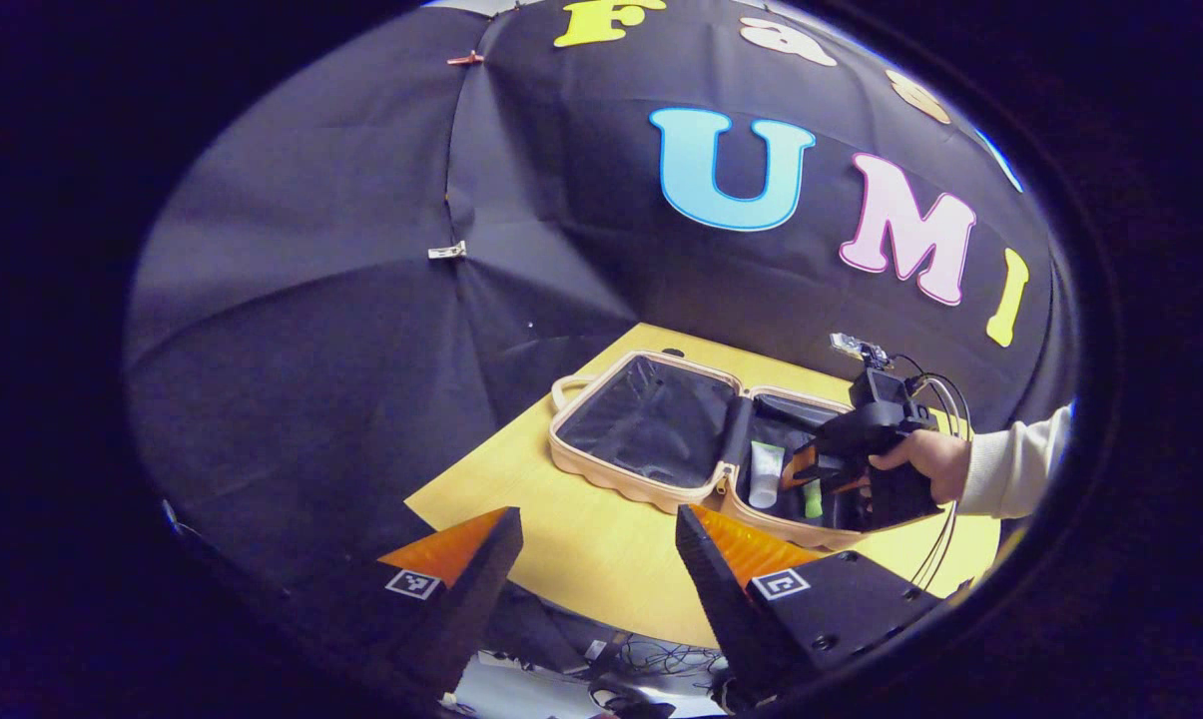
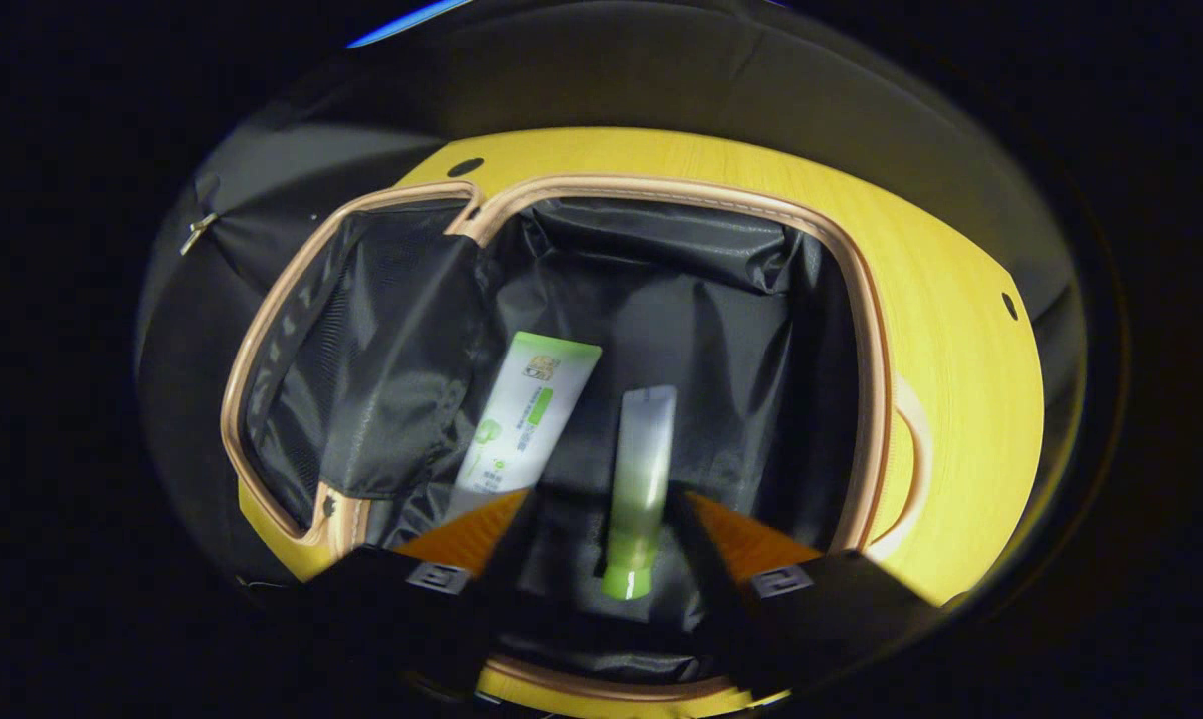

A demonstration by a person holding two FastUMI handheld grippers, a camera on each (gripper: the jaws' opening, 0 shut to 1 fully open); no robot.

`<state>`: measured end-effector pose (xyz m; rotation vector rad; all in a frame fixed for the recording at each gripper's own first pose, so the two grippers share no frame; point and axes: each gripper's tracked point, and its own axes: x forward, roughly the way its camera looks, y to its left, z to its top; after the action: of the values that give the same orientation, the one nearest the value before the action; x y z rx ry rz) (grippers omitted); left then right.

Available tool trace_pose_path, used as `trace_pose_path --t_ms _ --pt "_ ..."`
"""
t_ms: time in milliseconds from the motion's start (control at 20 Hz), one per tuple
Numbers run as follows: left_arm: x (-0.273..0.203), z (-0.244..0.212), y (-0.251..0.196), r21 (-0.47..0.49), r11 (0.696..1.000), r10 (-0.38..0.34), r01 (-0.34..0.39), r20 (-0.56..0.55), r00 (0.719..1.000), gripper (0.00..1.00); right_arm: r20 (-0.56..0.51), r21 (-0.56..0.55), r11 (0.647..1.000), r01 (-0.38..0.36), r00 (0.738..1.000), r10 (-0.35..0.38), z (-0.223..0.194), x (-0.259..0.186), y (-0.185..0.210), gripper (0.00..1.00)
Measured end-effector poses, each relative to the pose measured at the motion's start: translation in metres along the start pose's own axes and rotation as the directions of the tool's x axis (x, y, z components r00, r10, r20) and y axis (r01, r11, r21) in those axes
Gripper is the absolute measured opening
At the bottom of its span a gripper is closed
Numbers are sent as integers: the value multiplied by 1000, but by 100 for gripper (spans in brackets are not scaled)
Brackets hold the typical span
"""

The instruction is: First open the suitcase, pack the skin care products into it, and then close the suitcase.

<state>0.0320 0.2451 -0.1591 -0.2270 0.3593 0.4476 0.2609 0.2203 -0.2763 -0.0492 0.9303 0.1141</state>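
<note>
The beige suitcase lies open on the yellow table, both halves lined in black. In the right gripper view I look down into one half. A white and green tube lies on the lining. A slim green tube with a green cap lies between the fingers of my right gripper, which is open, with a gap on the tube's left side. A hand holds the right gripper over the suitcase's right half, above both tubes. My left gripper hovers open and empty near the table's front edge.
The suitcase's other half holds nothing but its black lining. A handle sticks out at the suitcase's far left. Cables hang below the table's front edge. Black cloth walls stand close behind the table.
</note>
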Motion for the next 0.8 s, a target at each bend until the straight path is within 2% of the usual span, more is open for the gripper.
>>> trace_pose_path --t_ms 50,200,400,500,550,650,800 --pt "3 4 7 -7 1000 2 -2 10 1000 97 43 -10 1000 -20 999 20 8 -22 5 100" --pt "27 19 34 18 1000 13 -14 23 1000 97 198 -22 997 -79 977 82 26 -71 11 99" --pt "86 55 57 57 998 -24 23 30 999 97 388 -19 993 -114 915 112 40 -148 -12 98" --pt "126 67 60 21 998 -63 63 0 998 100 435 1 996 -94 896 84 34 -180 -39 98" --pt "147 70 62 -16 997 -78 78 -19 997 96 464 15 997 -77 884 62 32 -196 -54 98" --pt "192 69 61 -119 986 -126 116 -84 988 96 513 52 998 -32 859 1 19 -230 -87 98" --pt "254 66 66 -257 962 -140 94 -167 976 93 542 109 990 85 830 -131 -23 -275 -143 98"
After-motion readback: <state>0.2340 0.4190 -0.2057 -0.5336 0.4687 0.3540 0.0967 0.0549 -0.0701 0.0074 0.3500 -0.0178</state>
